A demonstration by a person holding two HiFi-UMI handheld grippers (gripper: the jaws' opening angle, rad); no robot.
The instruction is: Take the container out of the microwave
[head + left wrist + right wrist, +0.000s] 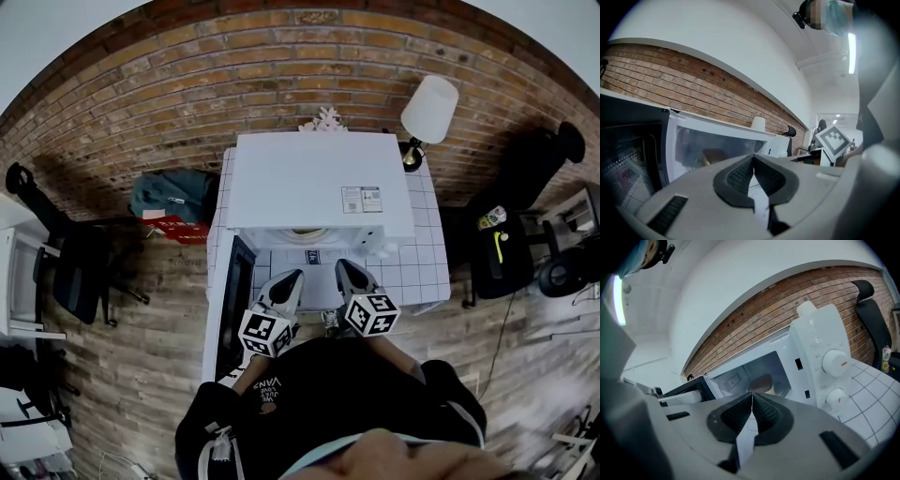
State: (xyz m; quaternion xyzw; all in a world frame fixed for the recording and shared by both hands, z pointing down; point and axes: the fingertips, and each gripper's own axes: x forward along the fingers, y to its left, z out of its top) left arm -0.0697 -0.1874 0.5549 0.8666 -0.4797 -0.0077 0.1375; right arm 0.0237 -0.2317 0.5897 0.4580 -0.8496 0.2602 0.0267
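The white microwave [314, 183] is sitting on a white tiled bench [422, 253] against a brick wall [234, 75], with its door [234, 300] hanging wide open to the person's left. The container [763, 383] is resting inside the cavity, on its floor and toward the middle. In the right gripper view it is showing as a brownish, low, upright vessel that is wider than it is tall. In the head view only a pale curved sliver of its rim [305, 235] is peeking out under the front edge of the microwave's top, so the mouth appears to be facing up. Whether it is round or has a long axis in any direction cannot be told. In the left gripper view it is only a dim brown blur [712, 157] in the cavity. The left gripper [291, 281] and the right gripper [349, 272] are hovering side by side just in front of the opening, both pointing into it and neither touching the container. The left gripper's [753, 157] jaws are pressing together with nothing between them, and the right gripper's [752, 394] jaws are likewise meeting with nothing held. Two round knobs [834, 362] are showing on the control panel to the right of the cavity. A white-shaded lamp [429, 108] is standing at the bench's far right corner.
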